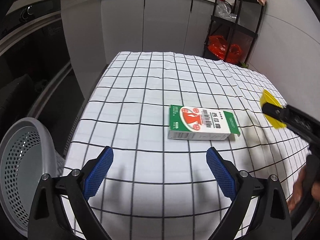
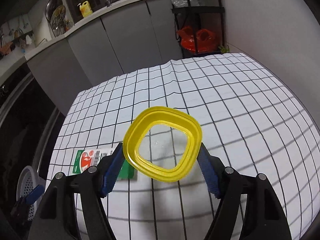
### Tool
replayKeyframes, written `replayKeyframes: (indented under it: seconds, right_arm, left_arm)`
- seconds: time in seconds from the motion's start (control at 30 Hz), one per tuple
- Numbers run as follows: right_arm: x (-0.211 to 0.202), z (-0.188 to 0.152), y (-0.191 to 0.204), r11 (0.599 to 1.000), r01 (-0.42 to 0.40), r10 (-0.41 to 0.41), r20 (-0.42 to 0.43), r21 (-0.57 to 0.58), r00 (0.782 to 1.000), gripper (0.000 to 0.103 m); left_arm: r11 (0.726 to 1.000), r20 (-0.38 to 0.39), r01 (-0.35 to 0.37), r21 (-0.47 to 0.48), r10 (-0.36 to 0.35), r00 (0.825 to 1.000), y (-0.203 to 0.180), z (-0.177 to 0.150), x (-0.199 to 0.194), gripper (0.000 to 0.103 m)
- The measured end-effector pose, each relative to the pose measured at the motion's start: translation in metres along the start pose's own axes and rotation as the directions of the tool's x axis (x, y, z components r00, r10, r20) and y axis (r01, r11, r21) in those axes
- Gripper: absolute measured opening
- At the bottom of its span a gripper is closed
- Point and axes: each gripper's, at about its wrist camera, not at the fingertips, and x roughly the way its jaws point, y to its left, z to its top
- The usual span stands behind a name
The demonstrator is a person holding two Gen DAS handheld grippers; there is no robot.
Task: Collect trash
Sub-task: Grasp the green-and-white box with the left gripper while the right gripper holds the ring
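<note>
The right gripper [image 2: 161, 166] pinched a light, stiff yellow lid [image 2: 162, 144] by its opposite edges, while the left gripper [image 1: 160, 170] gaped empty.

Yellow clear-centred lid [image 2: 162, 146] raised, tilted; green-and-white carton [image 1: 202, 123] flat on checked cloth [image 1: 140, 84].

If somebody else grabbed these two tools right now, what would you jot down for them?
Right tool: shut on the yellow lid, lifted off the checked tablecloth.
Left tool: open, holding nothing, over the near edge of the cloth.
Green and white carton: lying flat mid-table, not picked up yet.
Grey perforated basket: beside the table's left edge; no trash visible in it.
Left: bin the lid, then the carton.
</note>
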Motion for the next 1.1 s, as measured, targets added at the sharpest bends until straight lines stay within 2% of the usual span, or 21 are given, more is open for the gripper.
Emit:
replayKeyframes:
  seconds: [0.13, 0.23, 0.37, 0.47, 0.57, 0.67, 0.77, 0.97, 1.03, 1.1]
  right_arm:
    - [-0.024, -0.013, -0.014, 0.998, -0.034, 0.034, 0.013, 0.061, 0.999, 0.07]
    - [-0.034, -0.011, -0.01, 0.998, -0.046, 0.045, 0.026, 0.038, 0.999, 0.069]
    - [-0.043, -0.006, -0.007, 0.996, -0.082, 0.081, 0.046, 0.028, 0.996, 0.07]
    - [-0.046, -0.005, -0.01, 0.995, -0.094, 0.093, 0.041, 0.023, 0.995, 0.07]
    - [-0.049, -0.006, -0.013, 0.992, -0.119, 0.118, 0.031, 0.033, 0.993, 0.07]
    - [-0.053, -0.012, -0.018, 0.987, -0.155, 0.154, 0.012, 0.048, 0.988, 0.07]
    - [-0.059, -0.017, -0.021, 0.988, -0.147, 0.146, 0.009, 0.042, 0.989, 0.07]
    - [-0.068, -0.017, -0.024, 0.981, -0.186, 0.185, 0.022, 0.059, 0.983, 0.07]
    - [-0.066, -0.017, -0.023, 0.978, -0.198, 0.197, 0.017, 0.064, 0.98, 0.07]
    - [-0.063, -0.017, -0.022, 0.976, -0.207, 0.207, 0.009, 0.065, 0.978, 0.07]
  left_arm:
    - [1.0, 0.008, 0.011, 0.029, -0.011, 1.0, -0.015, 0.007, 0.006, 0.093]
    - [0.997, 0.02, 0.005, 0.075, -0.006, 1.0, -0.021, 0.013, 0.008, 0.093]
    - [0.989, 0.01, 0.035, 0.145, -0.037, 0.999, -0.018, 0.018, 0.014, 0.094]
    - [0.978, -0.015, 0.076, 0.192, -0.075, 0.997, -0.008, 0.02, 0.023, 0.094]
    - [0.955, -0.033, 0.104, 0.279, -0.099, 0.995, -0.004, 0.021, 0.033, 0.094]
    - [0.914, -0.041, 0.139, 0.382, -0.133, 0.99, -0.003, 0.027, 0.04, 0.094]
    - [0.847, -0.074, 0.229, 0.481, -0.221, 0.973, -0.007, 0.034, 0.046, 0.094]
    - [0.729, -0.157, 0.336, 0.597, -0.304, 0.94, -0.018, 0.038, 0.066, 0.094]
    - [0.705, -0.175, 0.359, 0.612, -0.323, 0.93, -0.018, 0.04, 0.073, 0.094]
    - [0.697, -0.186, 0.378, 0.609, -0.338, 0.922, -0.016, 0.042, 0.077, 0.094]
